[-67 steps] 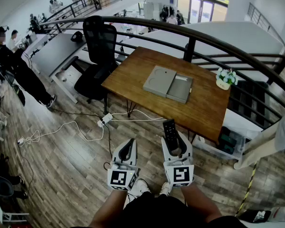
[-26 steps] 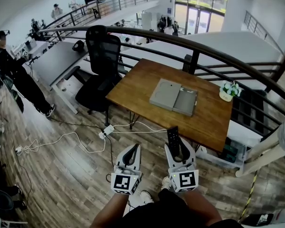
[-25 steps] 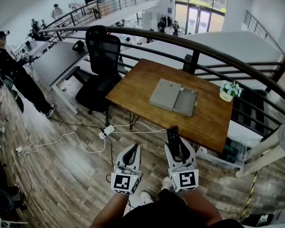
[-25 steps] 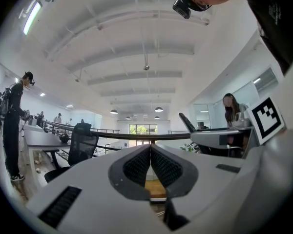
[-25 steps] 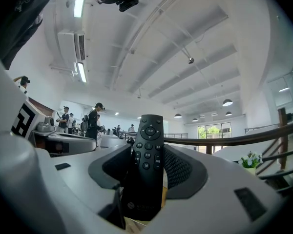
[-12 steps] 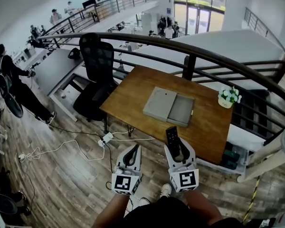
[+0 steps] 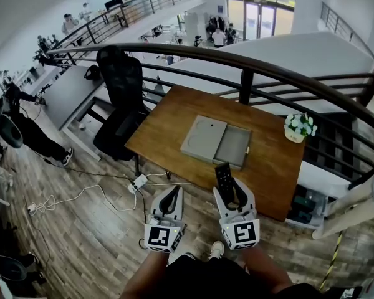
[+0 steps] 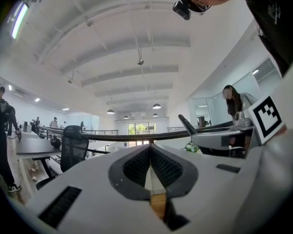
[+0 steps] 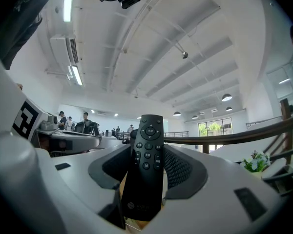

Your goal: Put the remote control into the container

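Note:
A black remote control (image 7: 224,178) (image 9: 146,165) stands up between the jaws of my right gripper (image 7: 229,190) (image 9: 147,152), which is shut on it, button end pointing away from me. In the head view the remote's far end overlaps the near edge of the wooden table (image 7: 162,126). The container (image 7: 234,147), a flat grey box with its lid (image 7: 202,137) slid off to the left, lies in the middle of that table beyond the remote. My left gripper (image 7: 171,199) (image 8: 150,151) hangs beside the right one over the floor, pads together and empty.
A black office chair (image 7: 120,86) stands at the table's left end. A dark curved railing (image 7: 246,70) runs behind the table. A small potted plant (image 7: 298,126) sits at the table's right. Cables and a power strip (image 7: 139,181) lie on the plank floor. People stand far left.
Both grippers have moved forward toward the table, the remote still held in the right one. The table and container now appear closer, and the remote's tip reaches the table's near edge.

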A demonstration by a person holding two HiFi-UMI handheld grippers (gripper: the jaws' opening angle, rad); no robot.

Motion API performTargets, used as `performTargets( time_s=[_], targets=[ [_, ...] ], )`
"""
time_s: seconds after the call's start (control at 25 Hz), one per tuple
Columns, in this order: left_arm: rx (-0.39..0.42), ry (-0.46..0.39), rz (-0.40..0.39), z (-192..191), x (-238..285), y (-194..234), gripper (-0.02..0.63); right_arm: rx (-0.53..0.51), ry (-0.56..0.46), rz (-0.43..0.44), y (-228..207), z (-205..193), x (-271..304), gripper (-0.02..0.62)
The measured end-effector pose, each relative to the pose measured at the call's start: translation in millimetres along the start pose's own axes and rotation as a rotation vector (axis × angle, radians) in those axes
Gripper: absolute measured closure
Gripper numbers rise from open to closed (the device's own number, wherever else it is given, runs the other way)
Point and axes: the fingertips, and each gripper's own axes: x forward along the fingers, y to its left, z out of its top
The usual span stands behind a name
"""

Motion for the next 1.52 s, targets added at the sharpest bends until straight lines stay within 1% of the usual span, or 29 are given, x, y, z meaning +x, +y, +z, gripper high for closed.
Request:
performTargets(
  time_s=[0.16, 0.36, 0.52, 0.6, 0.68, 0.8, 1.0, 1.24, 1.52],
  targets=[
    [0.000, 0.016, -0.018, -6.0, 16.4, -0.8, 0.598, 0.008, 0.007, -0.006, -9.2, -6.2, 11.8, 0.379],
    [-0.005, 0.000, -0.040, -6.6, 42.1, 12.4, 0.598, -0.007, 0.002, -0.024, -17.9, -7.8, 36.5, 0.379],
    [-0.026, -0.001, -0.049, -13.8, 66.8, 39.7, 0.598, -0.010, 0.009, -0.036, -18.2, -12.9, 68.2, 0.379],
    [-0.043, 0.002, -0.041, -21.4, 80.2, 61.7, 0.598, 0.000, 0.009, -0.039, -17.6, -15.3, 89.0, 0.379],
    [-0.050, 0.010, -0.045, -25.7, 89.8, 74.2, 0.598, 0.016, 0.009, -0.046, -20.1, -13.6, 102.0, 0.379],
    [-0.057, 0.023, -0.066, -26.7, 100.6, 78.4, 0.598, 0.033, 0.015, -0.069, -28.8, -10.6, 109.8, 0.379],
    [-0.068, 0.035, -0.104, -34.6, 120.3, 97.6, 0.598, 0.027, 0.030, -0.102, -32.5, -12.5, 135.8, 0.379],
    [-0.087, 0.045, -0.159, -44.9, 143.0, 105.9, 0.598, 0.033, 0.068, -0.159, -42.4, -24.7, 154.4, 0.379],
    [-0.075, 0.038, -0.230, -43.0, 157.8, 113.5, 0.598, 0.011, 0.097, -0.214, -46.1, -38.1, 167.5, 0.379]
  ],
)
